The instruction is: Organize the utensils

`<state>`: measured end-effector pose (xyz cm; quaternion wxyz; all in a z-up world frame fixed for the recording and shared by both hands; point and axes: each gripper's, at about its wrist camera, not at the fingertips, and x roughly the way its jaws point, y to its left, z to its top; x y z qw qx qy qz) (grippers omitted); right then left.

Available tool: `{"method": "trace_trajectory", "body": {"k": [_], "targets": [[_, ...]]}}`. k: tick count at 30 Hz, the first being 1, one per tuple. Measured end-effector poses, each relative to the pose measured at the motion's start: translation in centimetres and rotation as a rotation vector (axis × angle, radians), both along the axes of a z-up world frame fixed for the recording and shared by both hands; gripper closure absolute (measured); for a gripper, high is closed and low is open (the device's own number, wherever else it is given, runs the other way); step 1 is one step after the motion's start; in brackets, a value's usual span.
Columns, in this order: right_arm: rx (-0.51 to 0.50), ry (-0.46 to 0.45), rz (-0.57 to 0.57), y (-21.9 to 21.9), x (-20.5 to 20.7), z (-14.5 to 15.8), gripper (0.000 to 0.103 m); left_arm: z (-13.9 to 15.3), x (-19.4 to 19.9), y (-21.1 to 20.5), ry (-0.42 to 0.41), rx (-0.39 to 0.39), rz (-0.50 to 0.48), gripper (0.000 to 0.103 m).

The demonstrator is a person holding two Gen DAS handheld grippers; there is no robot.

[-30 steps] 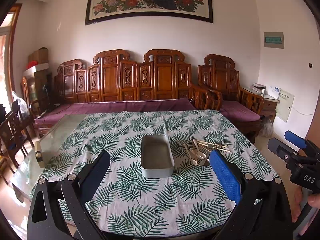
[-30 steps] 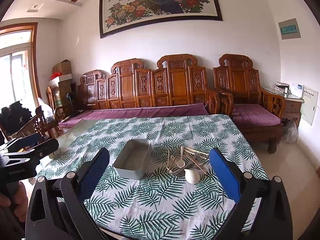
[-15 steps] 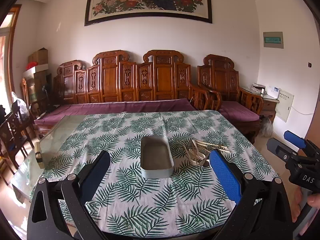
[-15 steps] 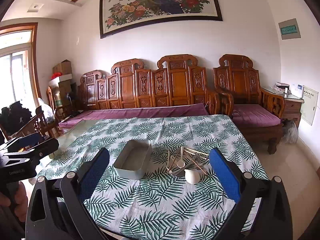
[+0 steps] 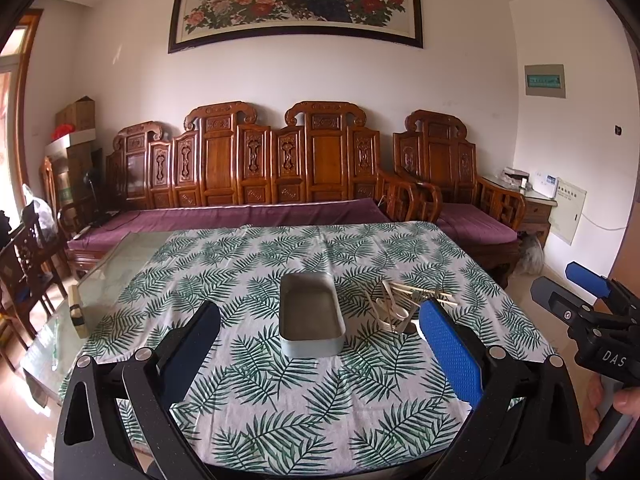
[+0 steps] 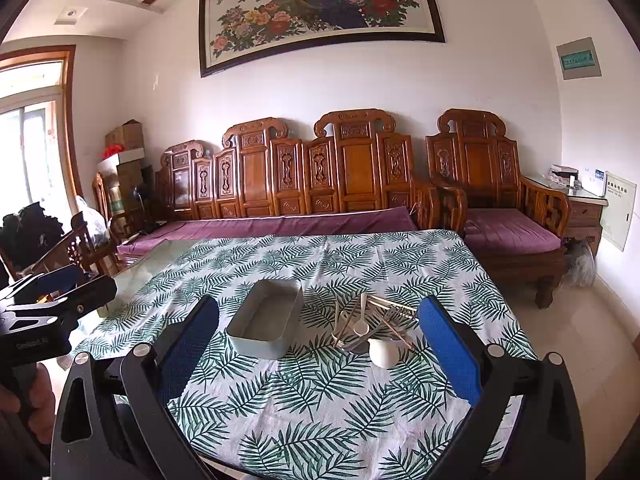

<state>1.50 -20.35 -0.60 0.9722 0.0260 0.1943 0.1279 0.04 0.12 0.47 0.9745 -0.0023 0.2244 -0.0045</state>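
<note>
Left wrist view: left tongs (image 5: 320, 344) spread wide, nothing between the blue pads, hovering short of the near edge of the surface (image 5: 280, 420), which wears a palm-leaf cloth. Grey metal tray (image 5: 311, 316) sits at frame centre, looks bare inside. Utensil pile (image 5: 404, 304) lies just beside the tray, toward centre right of the frame: pale chopsticks, a white spoon, forks, all crossed over each other. Right tongs (image 5: 576, 292) show at the right edge, gripped by a hand (image 5: 616, 404) at lower right. Right wrist view: right tongs (image 6: 320, 344) also wide and holding nothing; tray (image 6: 266, 324) left of centre, pile (image 6: 372, 318) right of centre, with a small white cup (image 6: 384, 351) touching its near side. Left tongs (image 6: 60, 292) appear at the left edge of the frame. Judgement: sorting not started, every utensil sits outside the tray. Risks from here: the pile is tangled, so closing on one piece could drag or flick its neighbours across the cloth; thin chopsticks lying flat may slip from the pads or roll away; the cup sits in the approach path from the near side and could get knocked over; a snagged cloth could shift the tray. A piece dropped in askew may rest propped on the tray rim.
</note>
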Motion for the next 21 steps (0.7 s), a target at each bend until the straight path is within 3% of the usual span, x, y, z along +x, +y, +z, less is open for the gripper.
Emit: {"method": "trace_trajectory", "body": {"k": [21], "targets": [[0.0,0.002,-0.002,-0.25,-0.07,0.33,0.002,0.02,-0.06,-0.21,0.002,-0.002,-0.007,0.006]]}}
